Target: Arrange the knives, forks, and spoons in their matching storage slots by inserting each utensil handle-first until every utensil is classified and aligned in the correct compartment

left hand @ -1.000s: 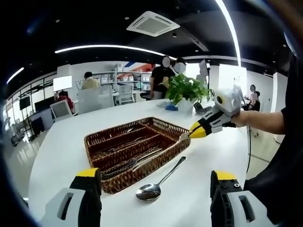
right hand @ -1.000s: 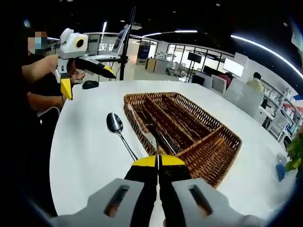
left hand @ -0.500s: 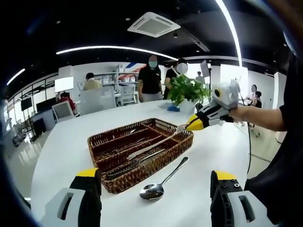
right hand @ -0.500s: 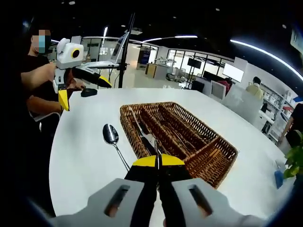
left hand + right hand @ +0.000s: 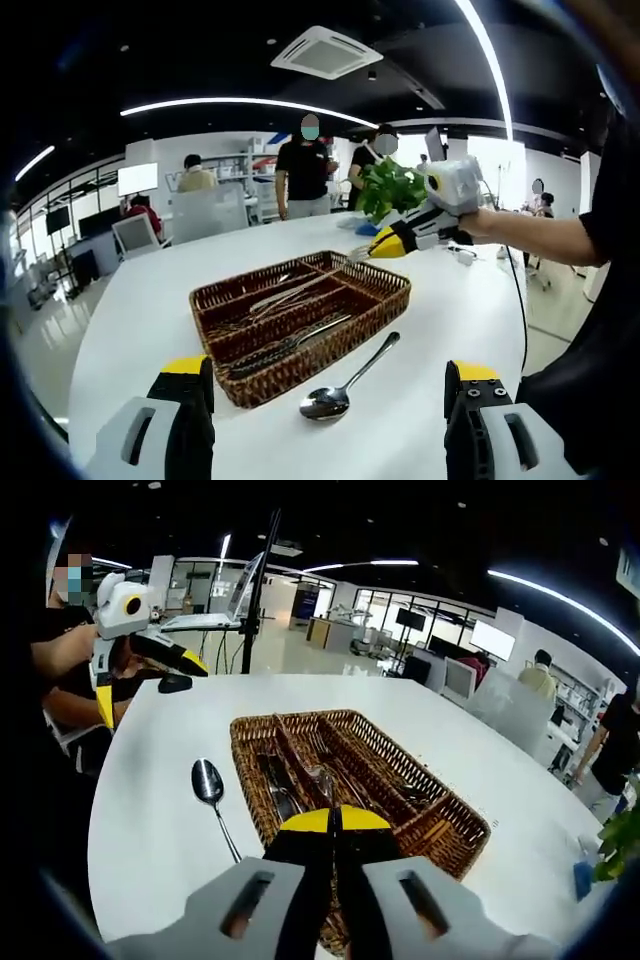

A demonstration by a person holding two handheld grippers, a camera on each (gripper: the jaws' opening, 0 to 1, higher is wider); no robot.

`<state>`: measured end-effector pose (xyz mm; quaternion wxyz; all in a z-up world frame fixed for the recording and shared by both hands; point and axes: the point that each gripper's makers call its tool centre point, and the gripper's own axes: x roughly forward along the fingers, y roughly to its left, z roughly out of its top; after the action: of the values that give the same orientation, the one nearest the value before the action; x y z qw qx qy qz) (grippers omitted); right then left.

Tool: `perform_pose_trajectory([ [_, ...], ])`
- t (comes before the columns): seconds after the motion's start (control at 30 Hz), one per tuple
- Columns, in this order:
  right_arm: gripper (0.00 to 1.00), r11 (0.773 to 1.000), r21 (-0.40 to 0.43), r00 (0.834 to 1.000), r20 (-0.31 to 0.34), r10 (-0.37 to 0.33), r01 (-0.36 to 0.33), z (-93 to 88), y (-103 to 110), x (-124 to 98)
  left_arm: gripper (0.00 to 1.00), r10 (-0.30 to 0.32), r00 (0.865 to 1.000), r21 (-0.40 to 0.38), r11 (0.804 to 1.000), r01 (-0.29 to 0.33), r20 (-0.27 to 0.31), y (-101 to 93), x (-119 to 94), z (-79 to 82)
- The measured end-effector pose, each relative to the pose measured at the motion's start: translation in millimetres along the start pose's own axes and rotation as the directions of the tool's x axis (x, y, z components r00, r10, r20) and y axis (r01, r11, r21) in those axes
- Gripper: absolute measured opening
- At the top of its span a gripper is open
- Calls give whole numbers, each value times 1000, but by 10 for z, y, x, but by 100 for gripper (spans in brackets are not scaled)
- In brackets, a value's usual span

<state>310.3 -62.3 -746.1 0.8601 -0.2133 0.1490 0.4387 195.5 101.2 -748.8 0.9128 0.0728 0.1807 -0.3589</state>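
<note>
My right gripper (image 5: 378,246) pinches what looks like a silver fork (image 5: 300,290) above the brown wicker tray (image 5: 385,305); my left gripper (image 5: 330,400) hangs spread over the white counter (image 5: 130,330).

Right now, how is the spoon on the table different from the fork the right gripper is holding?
The spoon lies flat on the white table, outside the wicker basket; the fork is clamped at one end by the right gripper and slants over the basket's compartments. The spoon is untouched; the fork is lifted. Both are silver-coloured.
</note>
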Motion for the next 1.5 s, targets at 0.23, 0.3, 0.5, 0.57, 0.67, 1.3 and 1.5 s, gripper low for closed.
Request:
perform_pose_trajectory([
  [0.23,0,1000,18,1000,-6,4,-4,12,-112,136,100,-5,1000,-10,1000,5,-10,18,1,-18],
  [0.3,0,1000,26,1000,-10,7,-7,9,-131,176,100,-5,1000,-16,1000,5,-13,27,6,-22],
  [0.5,0,999,42,999,-34,13,-12,-29,-209,312,100,-9,1000,-17,1000,9,-12,36,29,-5],
  [0.57,0,999,44,999,-42,16,-14,-38,-211,349,100,-9,1000,-17,1000,9,-13,33,31,-3],
  [0.67,0,998,64,999,-50,17,-14,-42,-209,409,100,-9,1000,-18,1000,9,-14,40,25,-18],
  [1.3,0,990,114,991,-98,90,-78,-125,-202,725,100,6,1000,-33,999,-6,-20,89,-8,-99],
  [1.5,0,980,178,987,-112,114,-93,-180,-200,788,100,5,1000,-34,999,-6,-24,105,9,-115],
])
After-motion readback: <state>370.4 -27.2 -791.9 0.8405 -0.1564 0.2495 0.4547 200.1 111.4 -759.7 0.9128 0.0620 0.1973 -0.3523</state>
